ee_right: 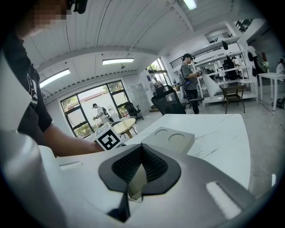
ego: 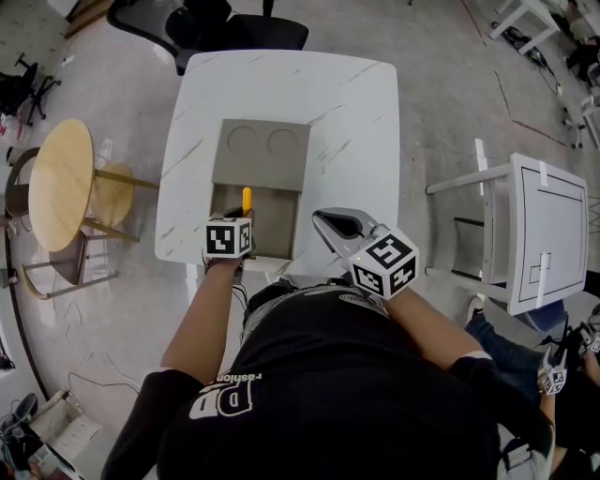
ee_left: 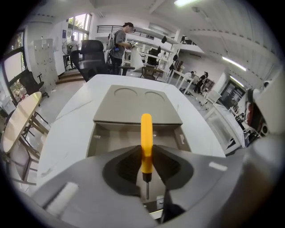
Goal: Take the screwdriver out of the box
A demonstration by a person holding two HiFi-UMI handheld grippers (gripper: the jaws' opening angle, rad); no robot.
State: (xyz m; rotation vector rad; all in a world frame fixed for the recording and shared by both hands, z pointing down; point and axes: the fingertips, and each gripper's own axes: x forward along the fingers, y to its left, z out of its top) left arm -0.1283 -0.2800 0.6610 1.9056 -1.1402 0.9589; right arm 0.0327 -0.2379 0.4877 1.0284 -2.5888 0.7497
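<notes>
An open grey box (ego: 251, 225) lies on the white marble table (ego: 347, 122); its lid (ego: 261, 155), with two round recesses, is folded away at the far side. My left gripper (ego: 242, 221) is shut on the screwdriver (ego: 247, 200), a yellow-handled tool. In the left gripper view the jaws of the left gripper (ee_left: 146, 153) clamp the yellow handle of the screwdriver (ee_left: 146, 138) over the box's open tray (ee_left: 116, 138), and the metal shaft points back at the camera. Right of the box, my right gripper (ego: 323, 223) hangs shut and empty. The right gripper view shows that gripper (ee_right: 141, 149) with its ribbed pads pressed together.
A round wooden table (ego: 61, 183) stands at the left, and a black office chair (ego: 206, 28) sits beyond the table's far edge. A white table (ego: 544, 234) is at the right. The right gripper view shows the box lid (ee_right: 171, 139) and the left gripper's marker cube (ee_right: 109, 139).
</notes>
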